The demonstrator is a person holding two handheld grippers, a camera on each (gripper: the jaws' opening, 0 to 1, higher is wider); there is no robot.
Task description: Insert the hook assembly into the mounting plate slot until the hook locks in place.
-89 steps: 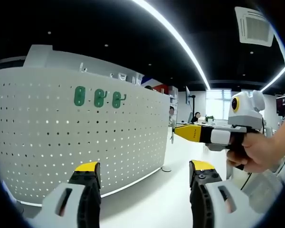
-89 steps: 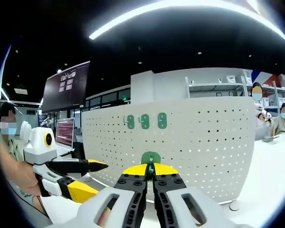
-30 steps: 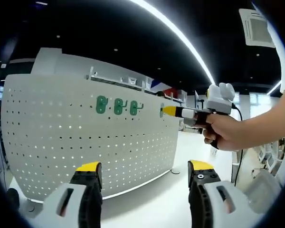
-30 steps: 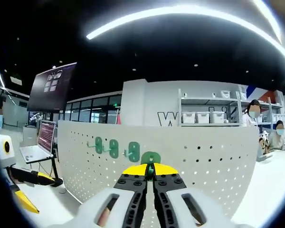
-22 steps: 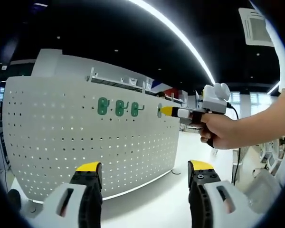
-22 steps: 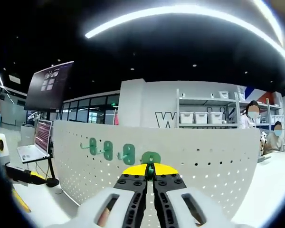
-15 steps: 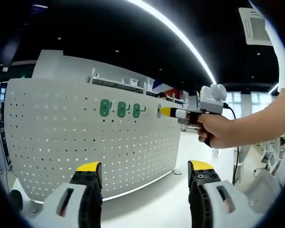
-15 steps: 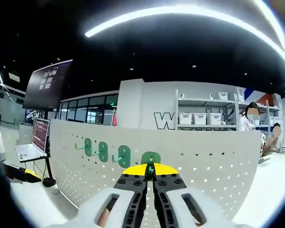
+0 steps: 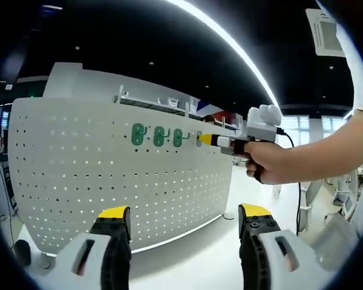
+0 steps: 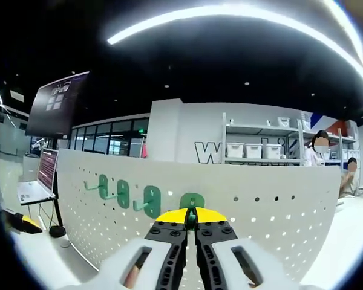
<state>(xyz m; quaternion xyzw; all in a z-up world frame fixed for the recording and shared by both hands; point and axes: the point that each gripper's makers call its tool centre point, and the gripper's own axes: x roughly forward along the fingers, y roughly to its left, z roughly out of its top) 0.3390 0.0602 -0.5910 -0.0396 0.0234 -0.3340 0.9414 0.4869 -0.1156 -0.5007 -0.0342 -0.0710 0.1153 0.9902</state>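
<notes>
My right gripper (image 10: 192,219) has its jaws pressed together on a green hook (image 10: 192,203), whose rounded backplate pokes up just above the yellow tips at about 6 o'clock in the right gripper view. Behind it stands the white perforated mounting plate (image 10: 272,211), with three more green hooks (image 10: 122,193) already seated in a row toward 9 o'clock. In the left gripper view, a hand (image 9: 269,162) carries that same gripper in from 3 o'clock, its yellow tip just beside the row of seated hooks (image 9: 159,135) near the plate's top edge. My left gripper (image 9: 180,220) has its jaws spread wide at 6 o'clock with nothing between them, well apart from the plate.

I judge this to be the final approach before insertion. The hook's prongs are hidden behind my own jaws, so I cannot tell whether they line up with the holes. If I push in off-row or tilted, the prongs could skid on the panel, or the hook could twist in the pinch and fail to lock. Pushing hard might also shove the freestanding plate backwards.
</notes>
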